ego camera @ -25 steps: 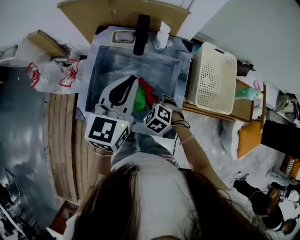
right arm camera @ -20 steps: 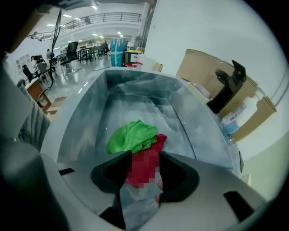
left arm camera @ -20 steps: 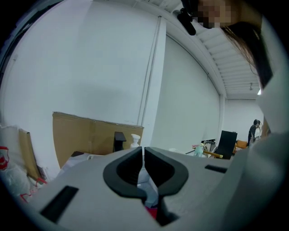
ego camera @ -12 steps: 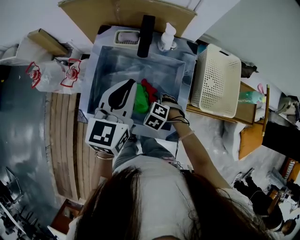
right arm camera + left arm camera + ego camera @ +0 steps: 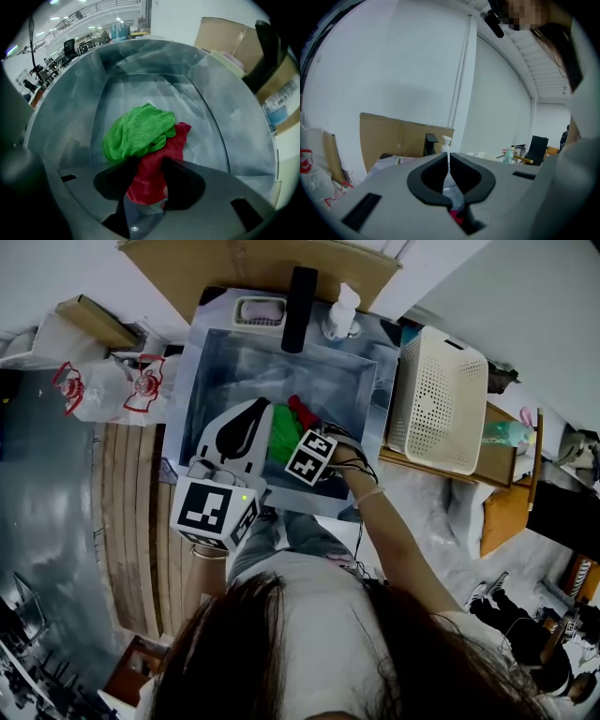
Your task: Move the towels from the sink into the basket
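Observation:
A green towel (image 5: 138, 129) lies bunched on the floor of the steel sink (image 5: 190, 381), with a red towel (image 5: 152, 176) tucked against it. My right gripper (image 5: 147, 164) points steeply down into the sink. Its jaws have just been opening and stand wide on either side of the red towel, not pressing it. In the head view its marker cube covers the fingertips, beside the green towel (image 5: 279, 432) and red towel (image 5: 302, 413). My left gripper (image 5: 261, 405) hovers over the sink's near left part, jaws shut on nothing, also seen as left gripper (image 5: 449, 158). The cream basket (image 5: 436, 399) stands right of the sink.
A black faucet (image 5: 300, 296), a soap dispenser (image 5: 341, 311) and a soap dish (image 5: 260, 310) line the sink's far rim. Plastic bags (image 5: 103, 390) lie to the left. Cardboard (image 5: 253, 263) leans behind the sink. The basket rests on a wooden bench (image 5: 487, 460).
My right gripper has sunk into the sink and tipped further down, closing in on the red towel. The left gripper has stayed almost where it was.

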### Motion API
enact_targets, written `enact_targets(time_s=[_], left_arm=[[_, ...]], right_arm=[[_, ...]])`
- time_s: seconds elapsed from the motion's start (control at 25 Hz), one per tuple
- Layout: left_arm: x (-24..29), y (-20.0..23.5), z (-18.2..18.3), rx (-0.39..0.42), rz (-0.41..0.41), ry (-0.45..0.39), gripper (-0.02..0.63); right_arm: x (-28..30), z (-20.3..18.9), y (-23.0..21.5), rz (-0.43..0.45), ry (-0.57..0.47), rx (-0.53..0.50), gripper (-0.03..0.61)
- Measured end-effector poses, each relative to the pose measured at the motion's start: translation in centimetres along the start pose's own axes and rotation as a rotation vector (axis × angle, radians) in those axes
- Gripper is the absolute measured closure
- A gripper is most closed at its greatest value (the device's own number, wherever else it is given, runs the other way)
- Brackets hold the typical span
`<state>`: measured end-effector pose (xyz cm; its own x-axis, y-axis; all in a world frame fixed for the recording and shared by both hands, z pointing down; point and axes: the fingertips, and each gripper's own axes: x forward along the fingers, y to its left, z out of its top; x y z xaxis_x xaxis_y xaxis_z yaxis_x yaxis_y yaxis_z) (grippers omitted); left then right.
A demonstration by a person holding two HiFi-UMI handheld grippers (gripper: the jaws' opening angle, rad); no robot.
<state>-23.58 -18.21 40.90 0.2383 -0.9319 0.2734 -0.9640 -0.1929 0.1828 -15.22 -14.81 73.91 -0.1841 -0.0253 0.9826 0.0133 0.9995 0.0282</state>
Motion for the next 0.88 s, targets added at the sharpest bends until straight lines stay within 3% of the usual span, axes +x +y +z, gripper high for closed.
enact_targets(time_s=[0.2, 0.4, 0.88], left_arm=[[-0.7, 0.1, -0.1, 0.001, -0.002, -0.001, 0.604], [-1.3, -0.3, 0.1, 0.005, -0.017, -0.009, 0.604], [-3.6, -2.6, 1.0, 0.036, -0.083, -0.042, 0.604]], right_arm=[[-0.4, 0.0, 0.2, 0.033, -0.002, 0.040, 0.429], [-2.0, 0.0, -0.1, -0.031, -0.046, 0.078, 0.516], [-7.0, 0.2, -0.6, -0.174, -0.156, 0.187, 0.529]])
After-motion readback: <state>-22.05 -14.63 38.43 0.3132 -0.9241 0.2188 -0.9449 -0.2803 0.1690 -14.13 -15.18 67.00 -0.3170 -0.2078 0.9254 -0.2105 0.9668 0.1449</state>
